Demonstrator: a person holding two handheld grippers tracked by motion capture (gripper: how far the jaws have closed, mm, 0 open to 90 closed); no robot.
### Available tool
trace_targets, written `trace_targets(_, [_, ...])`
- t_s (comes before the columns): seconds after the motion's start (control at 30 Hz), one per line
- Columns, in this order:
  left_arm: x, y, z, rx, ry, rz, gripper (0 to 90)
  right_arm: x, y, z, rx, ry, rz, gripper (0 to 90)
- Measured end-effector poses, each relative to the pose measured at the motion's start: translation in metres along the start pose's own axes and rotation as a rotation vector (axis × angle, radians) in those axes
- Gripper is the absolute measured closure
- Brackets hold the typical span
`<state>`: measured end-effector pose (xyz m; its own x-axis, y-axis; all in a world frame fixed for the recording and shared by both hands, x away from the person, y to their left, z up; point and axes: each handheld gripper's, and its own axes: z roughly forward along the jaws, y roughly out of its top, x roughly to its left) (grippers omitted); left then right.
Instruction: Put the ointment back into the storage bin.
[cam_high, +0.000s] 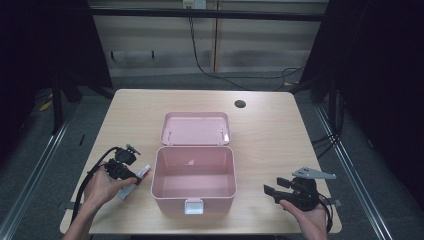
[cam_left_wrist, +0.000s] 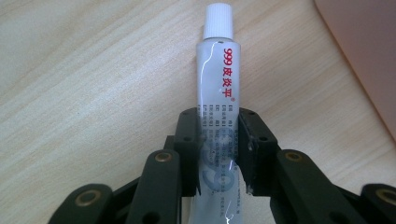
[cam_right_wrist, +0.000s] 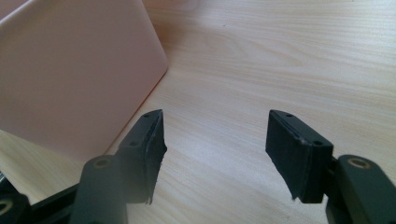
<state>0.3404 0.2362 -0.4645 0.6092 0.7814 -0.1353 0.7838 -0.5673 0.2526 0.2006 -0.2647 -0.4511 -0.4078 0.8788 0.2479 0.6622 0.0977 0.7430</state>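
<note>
A white ointment tube (cam_left_wrist: 217, 88) with a white cap and red lettering lies on the wooden table just left of the open pink box (cam_high: 193, 180). My left gripper (cam_left_wrist: 218, 140) is shut on the tube's lower half, both pads pressing its sides. In the high view the tube (cam_high: 141, 175) pokes out from the left gripper (cam_high: 129, 176) toward the box. My right gripper (cam_right_wrist: 215, 149) stands open over bare table to the right of the box, nothing between its pads; the high view shows it (cam_high: 275, 189) near the front right edge.
The box's lid (cam_high: 196, 128) lies folded back flat behind it, and the inside looks empty. A dark round hole (cam_high: 240, 104) sits in the table (cam_high: 270, 140) at the back right. The pink box wall (cam_right_wrist: 70, 79) is close on the right gripper's left.
</note>
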Motion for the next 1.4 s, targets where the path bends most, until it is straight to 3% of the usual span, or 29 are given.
trace_targets(0.17, [0.004,-0.002,-0.004,-0.008,-0.034,-0.001,71.4,0.001,0.0,0.0,0.001,0.001,-0.006,37.1])
trace_targets(0.37, [0.006,-0.006,-0.015,-0.054,-0.045,-0.045,71.3,0.001,0.0,-0.001,-0.005,0.003,0.006,36.3])
trace_targets(0.5, [0.007,-0.009,-0.023,-0.088,-0.081,-0.042,71.3,0.001,0.0,0.0,-0.002,0.006,0.001,35.6])
trace_targets(0.53, [0.008,-0.011,-0.027,-0.107,-0.1,-0.024,71.3,0.001,0.0,0.0,0.0,0.008,0.003,35.4])
trace_targets(0.73, [0.007,-0.015,-0.038,-0.154,-0.132,-0.023,71.3,0.001,-0.001,0.0,0.001,0.009,0.005,35.3])
trace_targets(0.83, [0.006,-0.016,-0.043,-0.168,-0.124,-0.027,71.3,0.001,-0.001,0.0,0.0,0.009,0.005,35.3])
trace_targets(0.93, [0.005,-0.018,-0.049,-0.193,-0.146,-0.031,71.3,0.001,0.0,0.001,0.004,0.009,0.007,35.1])
trace_targets(1.4, [0.007,-0.023,-0.082,-0.244,-0.134,0.002,71.4,0.0,-0.001,0.001,0.0,0.003,0.015,30.8])
